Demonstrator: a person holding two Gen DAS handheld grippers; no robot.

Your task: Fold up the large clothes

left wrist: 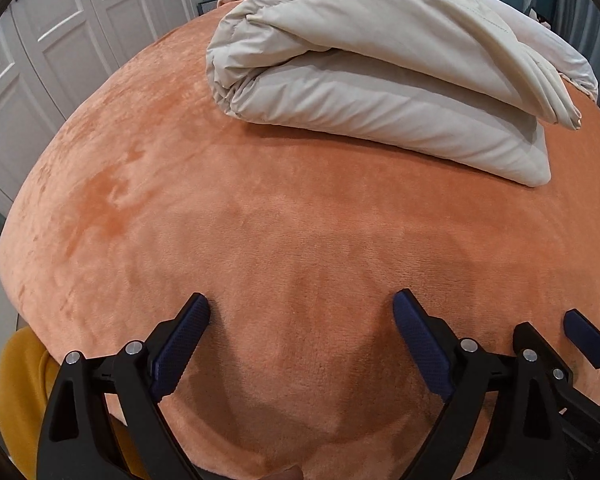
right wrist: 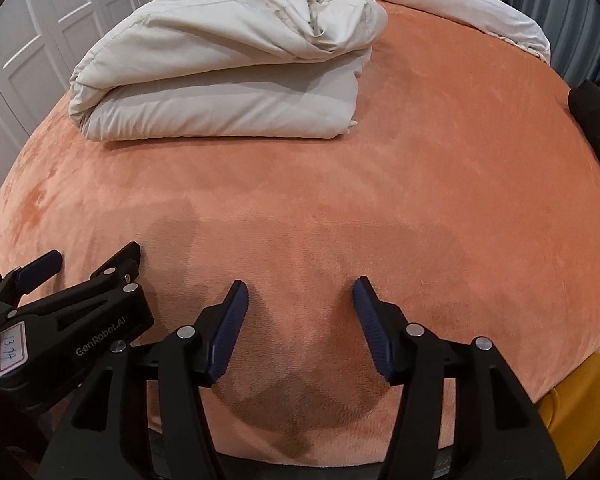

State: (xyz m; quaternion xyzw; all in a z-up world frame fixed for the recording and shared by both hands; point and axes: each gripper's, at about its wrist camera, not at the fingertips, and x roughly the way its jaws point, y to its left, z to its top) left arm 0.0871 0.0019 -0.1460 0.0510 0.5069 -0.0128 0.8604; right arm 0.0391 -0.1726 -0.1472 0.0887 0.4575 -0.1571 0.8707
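1. A plush orange velvety bed cover (left wrist: 300, 220) filled most of both wrist views, its nap marked with darker brushed patches towards the left of the frame.
2. A folded cream-white padded duvet (left wrist: 380, 92) lay on the cover in the upper part of the frame, well apart from both grippers; in the right wrist view it sat upper left (right wrist: 228, 88), with a pale pink sheet (right wrist: 440, 4) bunched behind it.
3. White panelled wardrobe doors (left wrist: 60, 40) stood along the upper left.
4. A mustard-yellow fabric (left wrist: 20, 380) showed at the lower corner by the bed's edge.
5. The left gripper (left wrist: 300, 308) hung over the bare cover with jaws spread wide, nothing between them.
6. The right gripper (right wrist: 300, 292) was likewise parted and empty, its blue ribbed pads (right wrist: 228, 332) clear of the cloth.
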